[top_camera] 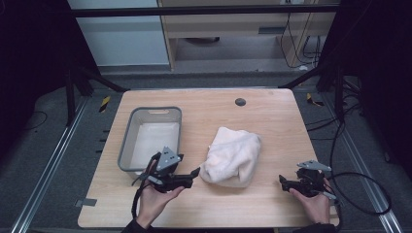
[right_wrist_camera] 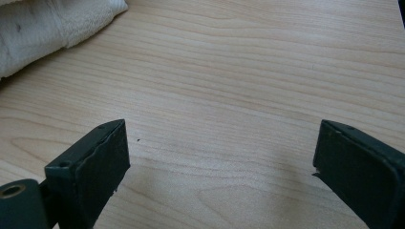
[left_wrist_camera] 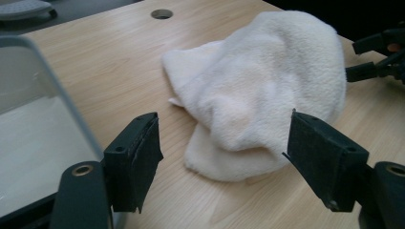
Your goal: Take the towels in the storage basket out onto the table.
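Evidently the towel lay crumpled and ungrasped on the bench beside the bin, both grippers' fingers spread wide and empty, every step remaining.

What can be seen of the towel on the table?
The towel is cream-white, fluffy terry cloth, loosely bunched into a rounded heap with a flat edge poking out below. It lies on the wooden table, right of the grey bin, between both grippers. The open left gripper points at it without touching.
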